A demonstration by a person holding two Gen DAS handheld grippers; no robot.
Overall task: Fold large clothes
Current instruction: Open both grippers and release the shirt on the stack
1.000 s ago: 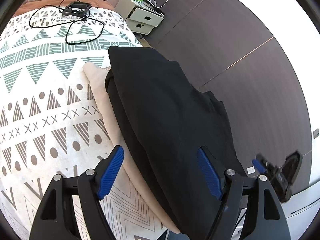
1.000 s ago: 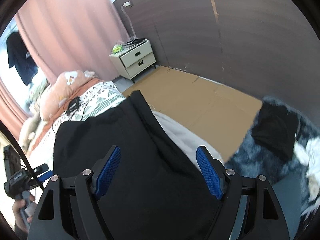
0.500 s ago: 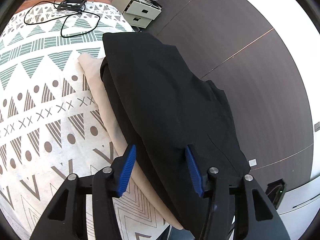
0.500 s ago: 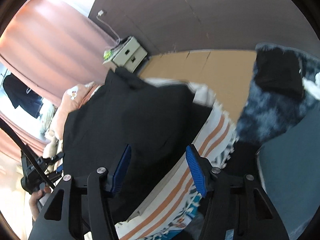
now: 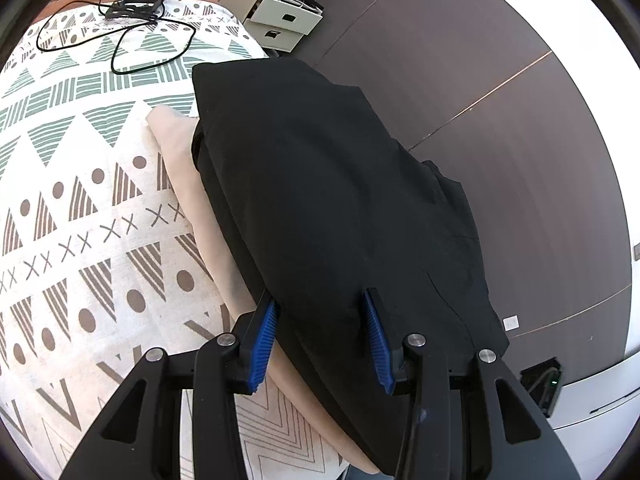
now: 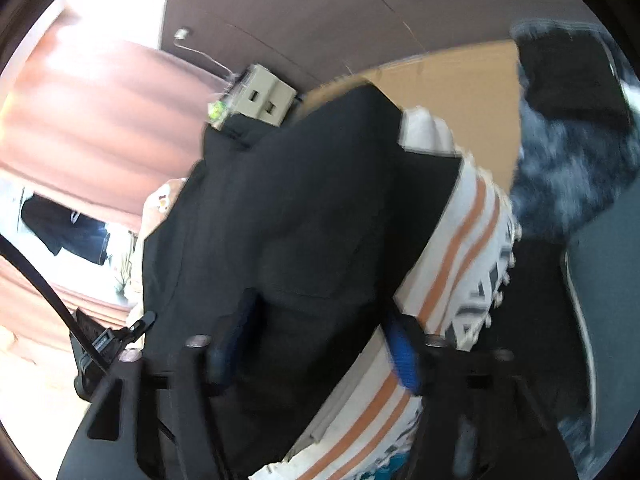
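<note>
the black garment [image 5: 344, 208] lies folded lengthways on the bed, along the edge nearest the dark wall, stacked on a folded beige cloth [image 5: 188, 196] that shows along its left side. under both is the bedspread [image 5: 80, 208], white with grey-green and brown triangles, dots and crosses. in the left wrist view the left gripper [image 5: 320, 334] sits at the near end of the garment, its blue-padded jaws partly spread with the garment's edge between them; the left pad touches the fold where black meets beige, and whether the right pad presses the cloth i cannot tell. at the far end of the bed a black cable [image 5: 120, 40] loops from a small black device [image 5: 138, 0], and a pale bedside cabinet [image 5: 276, 20] with two drawers stands past the corner.

the right wrist view is blurred. there the right gripper [image 6: 316, 344] has its jaws closing, with the black garment between them; the pads do not clearly press it. to the right of the garment a white cover with orange stripes [image 6: 460, 248] hangs over the bed's side. brown cardboard [image 6: 460, 80] lies on the floor beyond, and a dark shaggy rug [image 6: 572, 168] is at the right. a pink curtain [image 6: 100, 112] fills the upper left.
</note>
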